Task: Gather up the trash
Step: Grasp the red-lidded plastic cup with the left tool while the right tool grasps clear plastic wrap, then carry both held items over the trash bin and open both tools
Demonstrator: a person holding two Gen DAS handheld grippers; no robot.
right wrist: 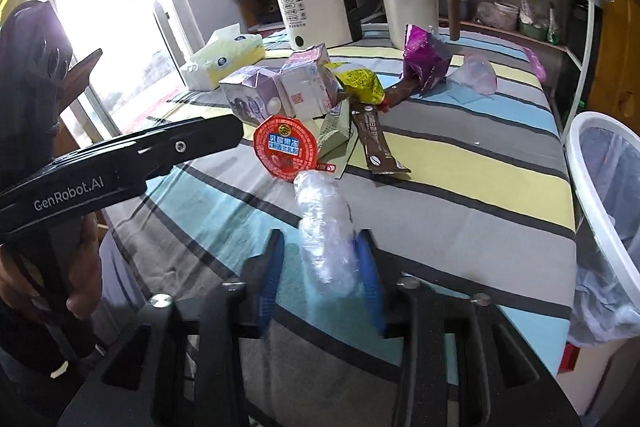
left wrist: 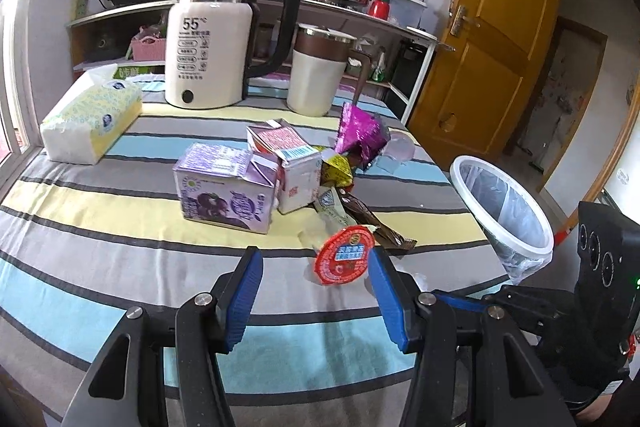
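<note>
We see our right gripper (right wrist: pixel 320 267) with its jaws clenched on a crumpled clear plastic wrapper (right wrist: pixel 326 231), low over the striped tabletop (right wrist: pixel 460 227). Our left gripper (left wrist: pixel 316 295) hangs with jaws released, a red jelly cup (left wrist: pixel 344 259) just ahead between the blue pads (left wrist: pixel 240 303). Behind it crowd a purple carton (left wrist: pixel 224 195), a white carton (left wrist: pixel 292 167), a brown wrapper (left wrist: pixel 372 223) and a magenta foil bag (left wrist: pixel 360 135). A kettle (left wrist: pixel 212 39), mug (left wrist: pixel 316 75) and tissue pack (left wrist: pixel 92 115) stand further back. The lined bin (right wrist: pixel 600 195) waits off the tabletop's right edge.
</note>
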